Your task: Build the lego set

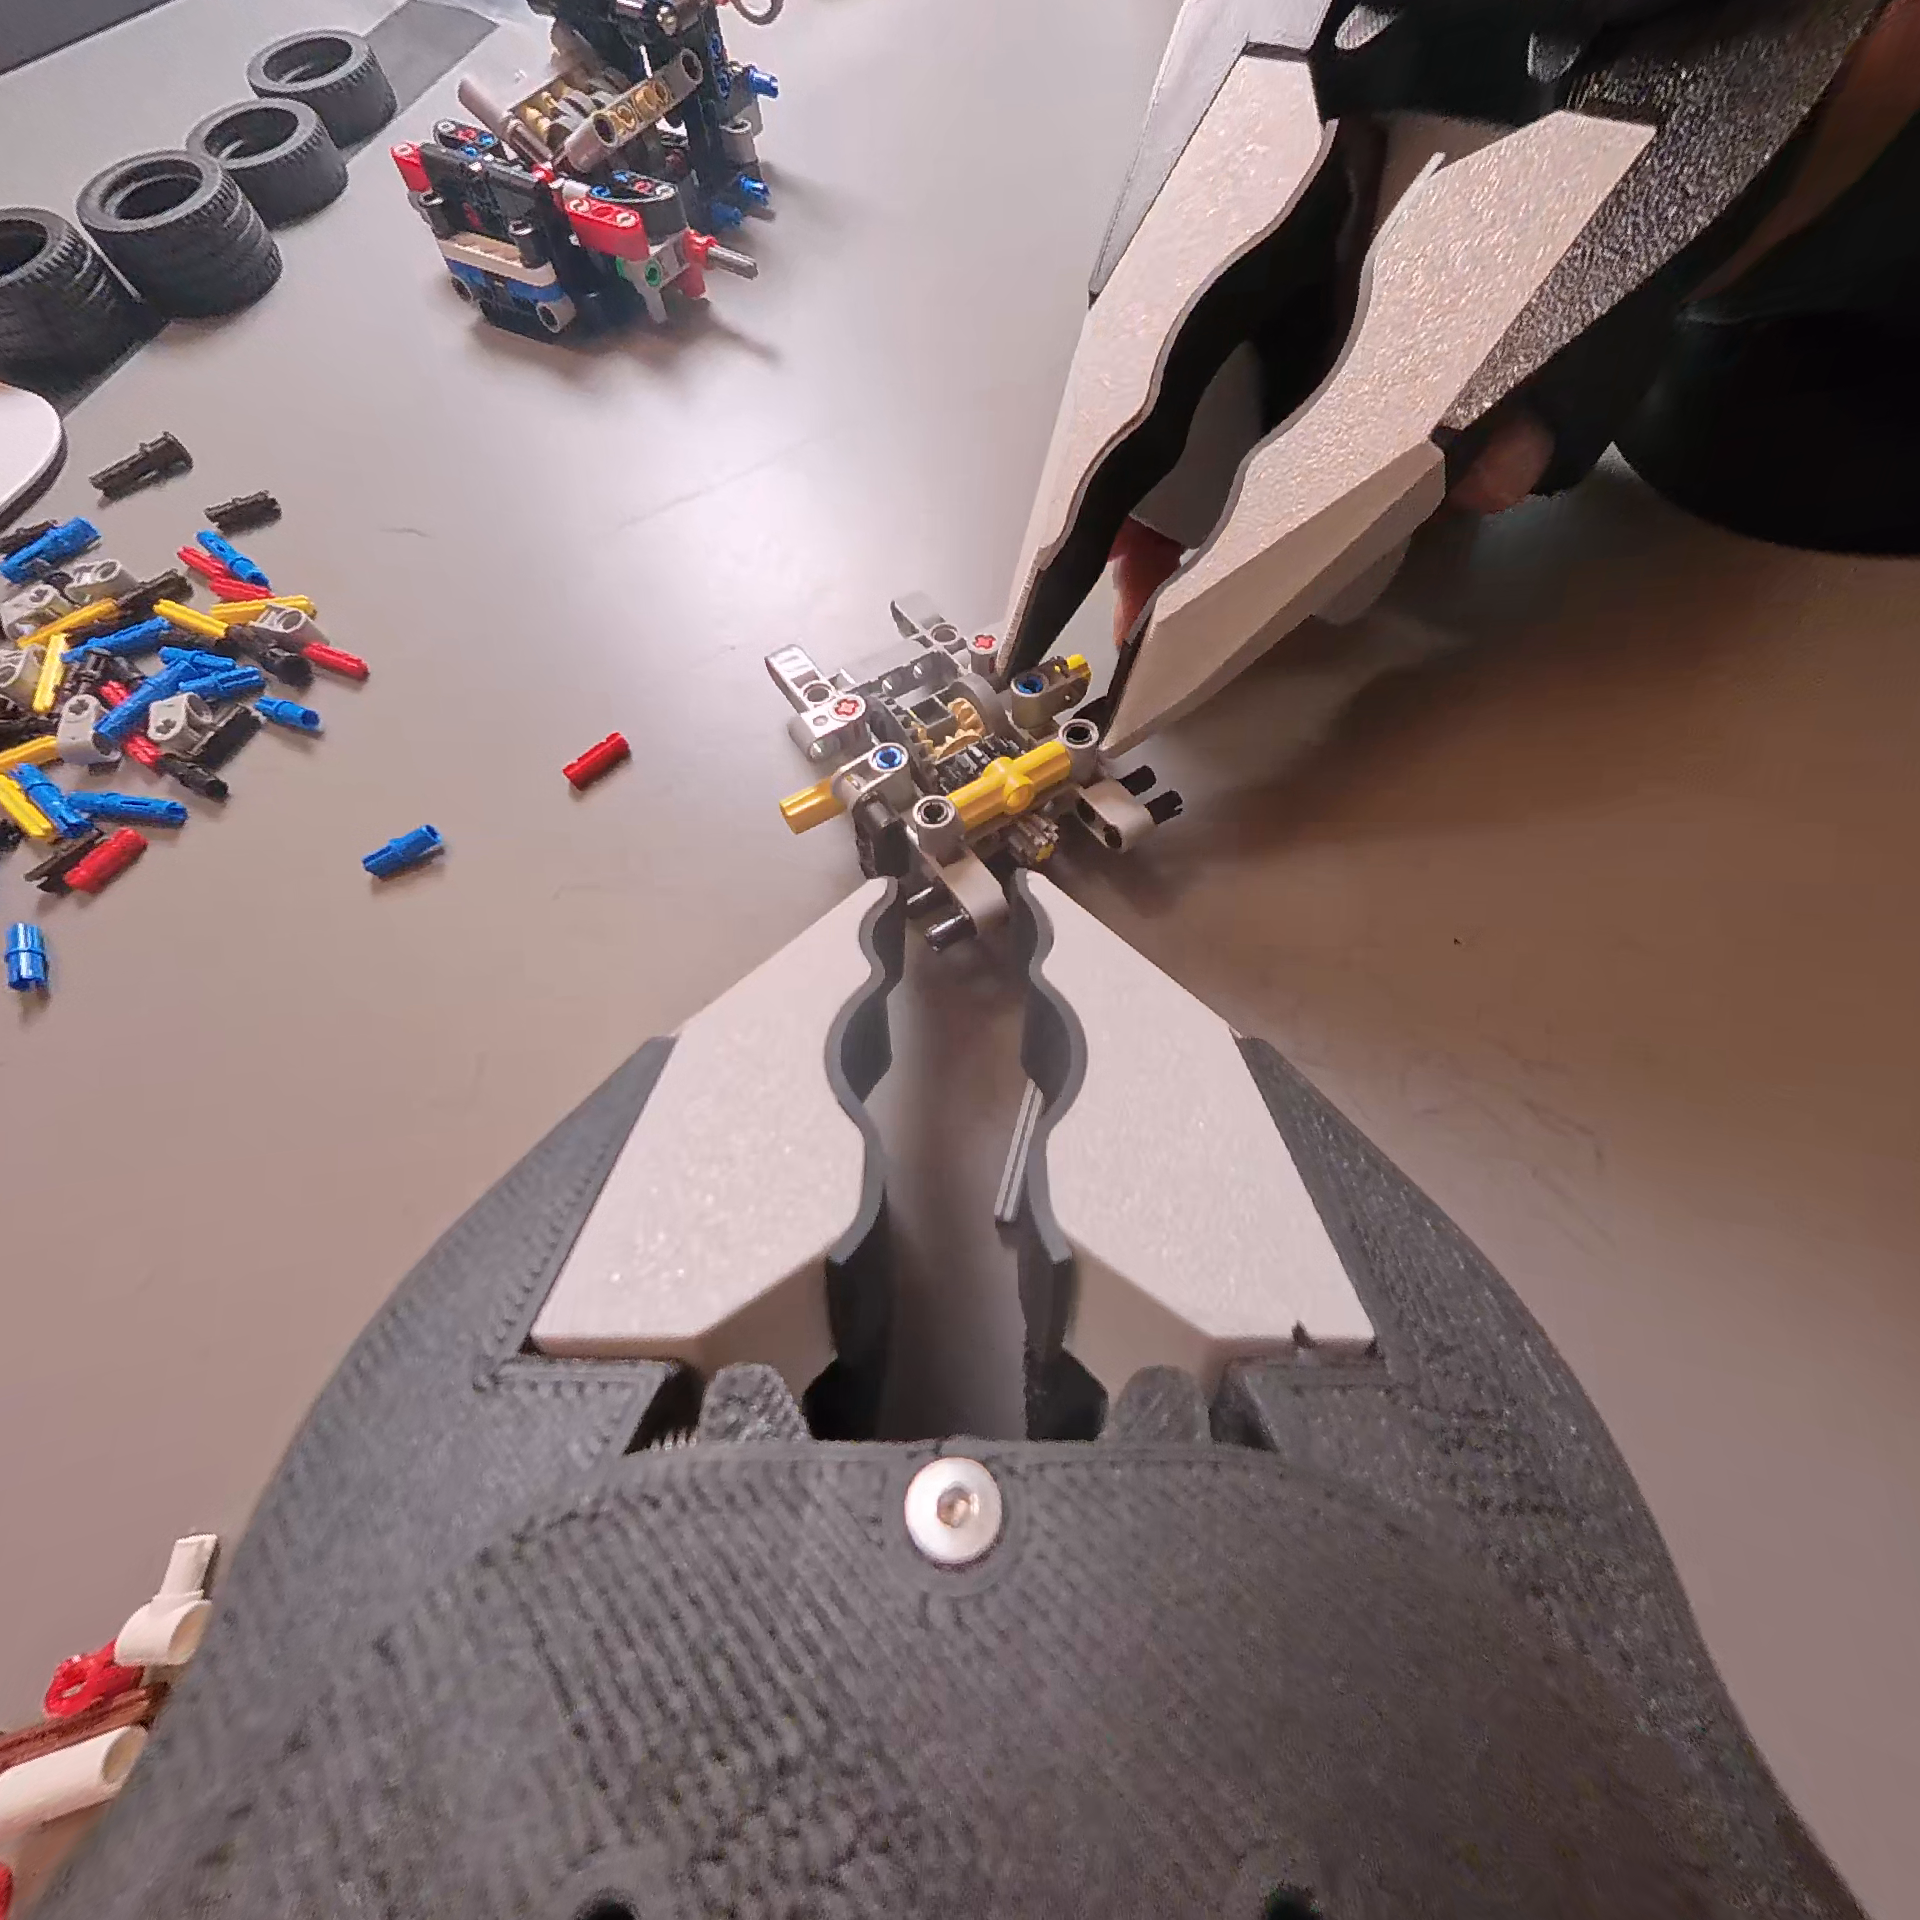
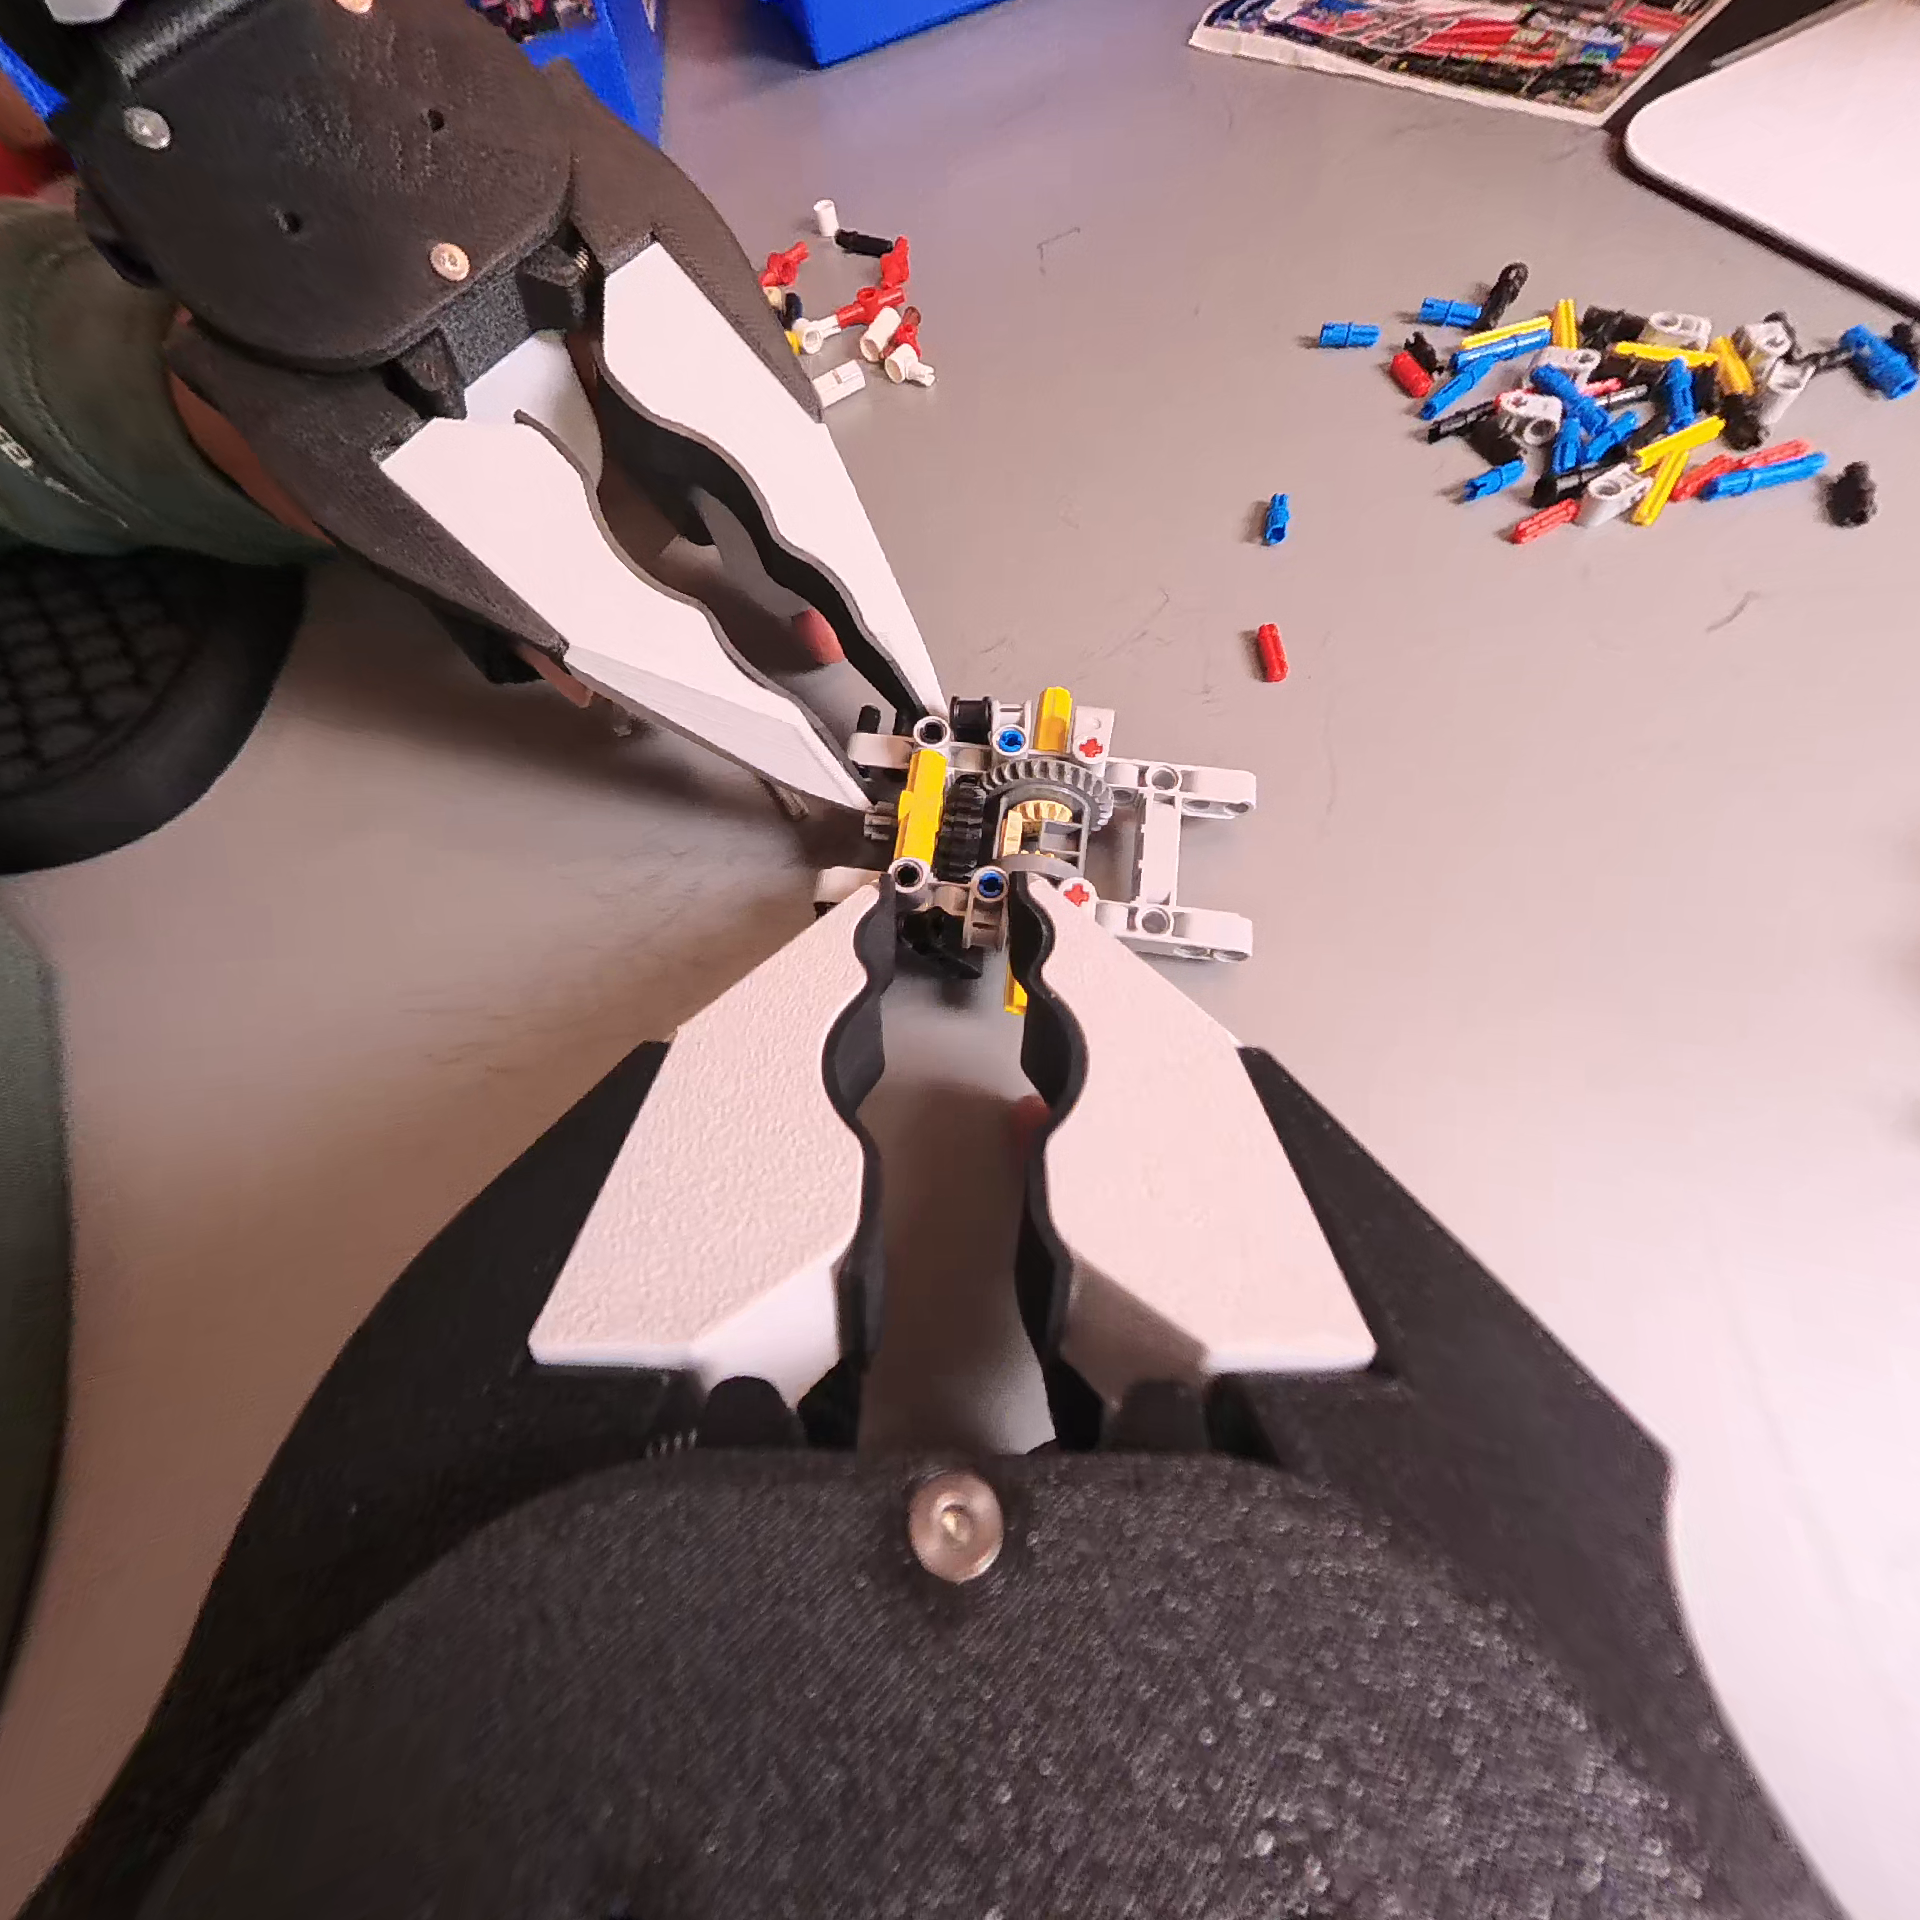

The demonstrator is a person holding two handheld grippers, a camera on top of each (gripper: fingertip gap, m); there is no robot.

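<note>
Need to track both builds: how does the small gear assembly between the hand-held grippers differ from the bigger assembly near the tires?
The gear assembly is low, flat, mostly grey and yellow, gripped at both ends. The bigger assembly is taller, mainly black with red and blue, standing untouched beside the tires. Both sit on the table.

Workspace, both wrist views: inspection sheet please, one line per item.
Surface: grey table, bare in the middle.
Job's things: small gear assembly on the table; bigger built section; four tyres; instruction booklet.
Clutter: pile of loose pins; stray red pin and blue pin; red and white connectors.
Grippers: left claw and right claw both closed on the gear assembly from different sides.
Cables: nothing seen.
Surroundings: blue boxes, white board.
</note>
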